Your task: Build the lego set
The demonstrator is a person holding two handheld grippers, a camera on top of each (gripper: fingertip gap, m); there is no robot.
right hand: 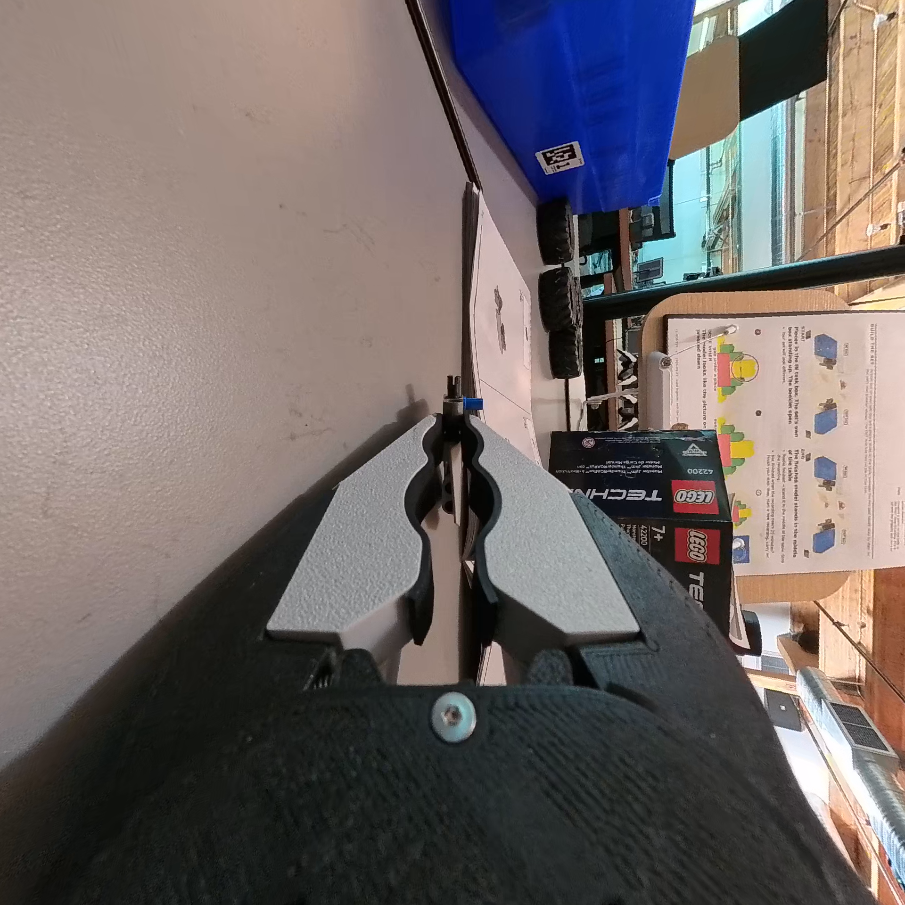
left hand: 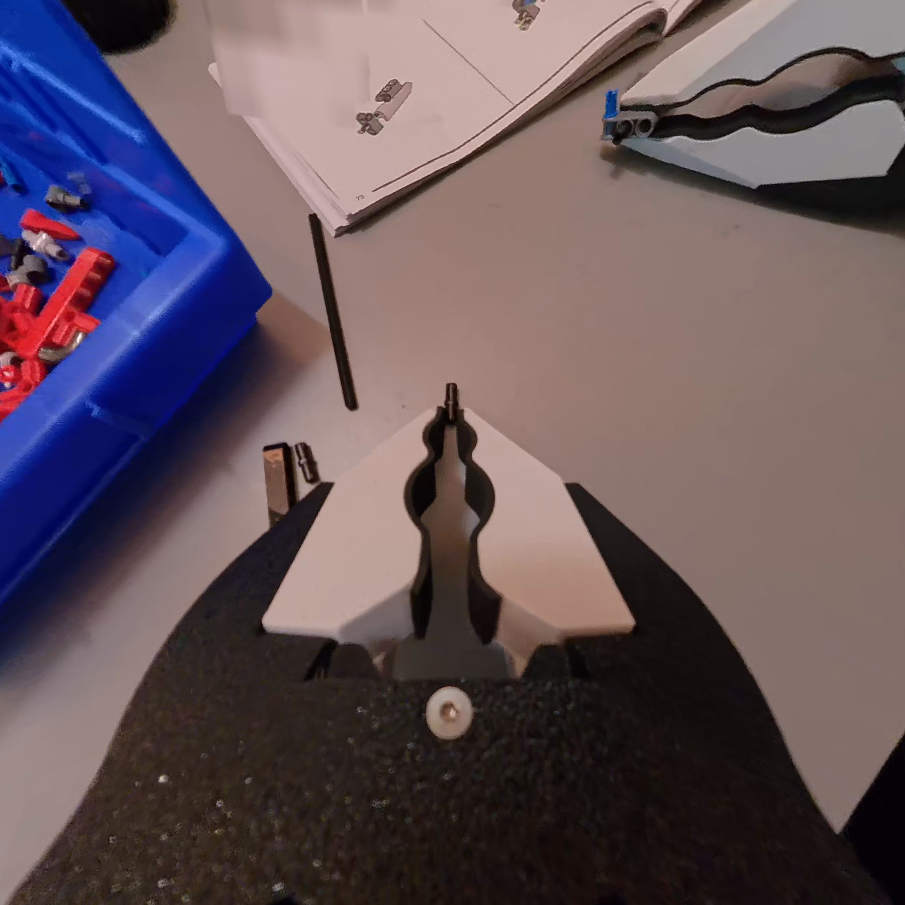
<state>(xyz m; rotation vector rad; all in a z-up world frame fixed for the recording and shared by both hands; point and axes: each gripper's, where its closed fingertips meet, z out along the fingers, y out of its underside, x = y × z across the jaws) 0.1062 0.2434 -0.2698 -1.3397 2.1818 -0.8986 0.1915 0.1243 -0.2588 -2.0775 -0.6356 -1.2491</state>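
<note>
Left wrist view: our left gripper [left hand: 451, 414] pinches a black pin [left hand: 450, 397] tip-out, ready for inserting | right gripper [left hand: 636, 126] at 2 o'clock clamps the grey connector [left hand: 635, 125], holes presented toward us | blue bin [left hand: 196, 313] of parts at 9 o'clock | booklet [left hand: 392, 98] at 12 o'clock, open for reference.

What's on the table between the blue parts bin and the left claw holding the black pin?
In the left wrist view, a long black axle lies on the table between the blue parts bin and the left claw with its black pin.
</note>
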